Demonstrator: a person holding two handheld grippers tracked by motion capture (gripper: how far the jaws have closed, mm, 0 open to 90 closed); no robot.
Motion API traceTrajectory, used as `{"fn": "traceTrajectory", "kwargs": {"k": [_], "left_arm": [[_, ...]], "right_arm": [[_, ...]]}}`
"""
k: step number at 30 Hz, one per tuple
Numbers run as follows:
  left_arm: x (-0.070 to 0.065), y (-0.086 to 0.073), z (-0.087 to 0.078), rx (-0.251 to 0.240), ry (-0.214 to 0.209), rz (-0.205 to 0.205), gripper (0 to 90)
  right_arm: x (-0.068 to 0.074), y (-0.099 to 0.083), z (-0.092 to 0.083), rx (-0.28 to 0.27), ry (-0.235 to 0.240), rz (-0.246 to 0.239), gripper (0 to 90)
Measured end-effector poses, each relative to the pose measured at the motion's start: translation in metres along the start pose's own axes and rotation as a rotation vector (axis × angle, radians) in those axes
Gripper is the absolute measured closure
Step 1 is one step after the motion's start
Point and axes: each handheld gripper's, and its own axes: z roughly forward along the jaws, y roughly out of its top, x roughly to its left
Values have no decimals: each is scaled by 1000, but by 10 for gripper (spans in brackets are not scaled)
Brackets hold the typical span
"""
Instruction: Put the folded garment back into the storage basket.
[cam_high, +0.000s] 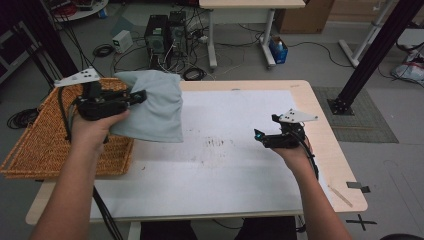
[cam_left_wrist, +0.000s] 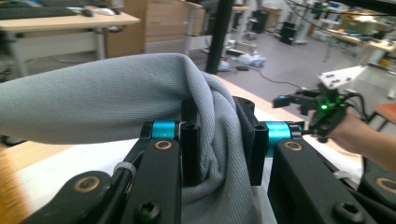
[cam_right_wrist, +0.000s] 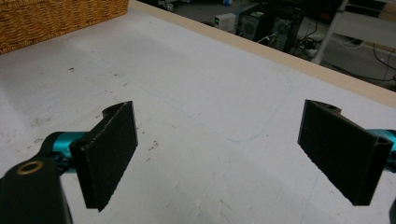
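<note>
**Grey cloth lifted toward the basket**

In the high view the left gripper (cam_high: 134, 97) was clenched on a grey cloth (cam_high: 152, 107), held clear of the table (cam_high: 240, 150) at the upper left of the frame, partly over the near corner of the wicker basket (cam_high: 40, 145). The left gripper view showed a bunched fold of the cloth (cam_left_wrist: 116, 102) pinched between the two black jaws, the rest draping over and down.

The step in hand looked like carrying the cloth, probably to the basket. The next move would call for swinging it fully over the basket's rim and lowering it before letting go, so no trailing edge stayed on the table.

The cloth hung loosely; its long axis ran from the pinched end at the left down toward the lower right in the high view, its free edge pointing at the table.

The right gripper (cam_high: 262, 136) hovered at the right of the frame, jaws wide apart and holding nothing.
</note>
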Motion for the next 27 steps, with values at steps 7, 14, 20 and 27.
{"fn": "traceTrajectory", "kwargs": {"k": [7, 14, 20, 27], "left_arm": [[28, -18, -38, -8, 79, -49, 739], [53, -30, -76, -15, 129, -73, 739], [67, -35, -99, -13, 144, -74, 739], [77, -42, -104, -6, 140, -82, 739]], "right_arm": [[7, 1, 7, 11, 6, -10, 119], [13, 0, 18, 35, 10, -17, 119], [15, -1, 27, 46, 7, -4, 119], [17, 0, 33, 55, -4, 6, 119]]}}
